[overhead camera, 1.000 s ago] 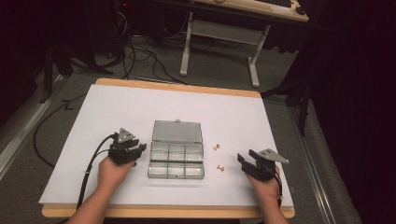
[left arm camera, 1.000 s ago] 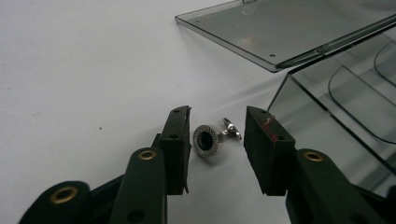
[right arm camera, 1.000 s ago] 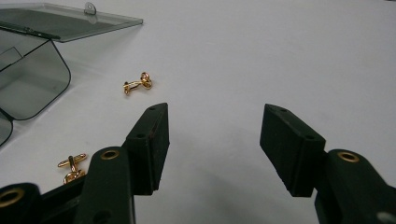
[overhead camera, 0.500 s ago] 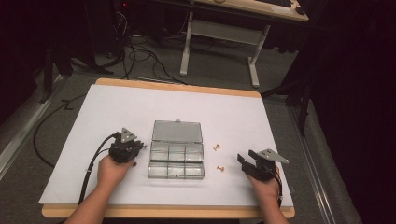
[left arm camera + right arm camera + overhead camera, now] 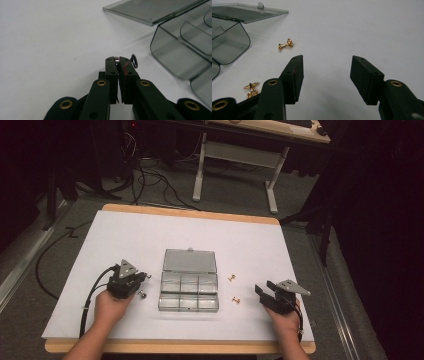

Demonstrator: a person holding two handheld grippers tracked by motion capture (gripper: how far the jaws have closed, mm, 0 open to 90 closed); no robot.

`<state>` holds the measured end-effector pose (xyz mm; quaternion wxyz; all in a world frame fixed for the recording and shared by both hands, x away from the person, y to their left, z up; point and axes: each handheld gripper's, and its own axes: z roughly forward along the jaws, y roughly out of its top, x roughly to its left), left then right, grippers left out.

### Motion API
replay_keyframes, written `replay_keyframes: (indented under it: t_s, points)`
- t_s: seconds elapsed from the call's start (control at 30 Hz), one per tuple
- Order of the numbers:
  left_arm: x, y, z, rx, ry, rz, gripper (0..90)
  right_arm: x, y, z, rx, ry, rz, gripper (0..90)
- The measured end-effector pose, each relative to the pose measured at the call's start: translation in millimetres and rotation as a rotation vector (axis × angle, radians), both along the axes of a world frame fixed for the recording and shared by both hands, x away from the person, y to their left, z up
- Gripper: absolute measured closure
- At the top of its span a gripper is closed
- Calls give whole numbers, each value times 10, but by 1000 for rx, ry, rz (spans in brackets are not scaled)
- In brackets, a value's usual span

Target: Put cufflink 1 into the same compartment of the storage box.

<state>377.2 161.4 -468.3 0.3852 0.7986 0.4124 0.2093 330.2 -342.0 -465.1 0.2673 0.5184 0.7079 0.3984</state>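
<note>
Jaws of the left tool (image 5: pixel 117 61) pinched a small silver cufflink (image 5: pixel 134 60), mostly hidden between them; the right tool (image 5: pixel 325 75) gaped empty.

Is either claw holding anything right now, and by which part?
The left claw is shut on a small silver cufflink, pinched at one end, its round head jutting out sideways. The right claw is open and holds nothing.

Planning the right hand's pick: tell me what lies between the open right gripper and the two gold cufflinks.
Nothing visible: bare white table separates the right gripper from the near gold cufflink and the far one.
</note>
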Motion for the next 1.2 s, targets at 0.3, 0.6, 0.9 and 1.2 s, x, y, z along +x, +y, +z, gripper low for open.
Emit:
replay_keyframes:
  t_s: [0.3,0.6,0.9,1.2]
  points:
    - [-499,420,-88,-4,13,34,867,-7,3,1,-12,4,-5,452]
    - [-584,415,-142,22,12,33,863,-14,4,22,-24,-8,-4,454]
    - [-612,362,-123,22,16,26,791,-30,-51,29,-8,-14,-15,456]
    - [-664,404,-43,-13,-8,47,664,-18,-21,11,-9,1,-8,457]
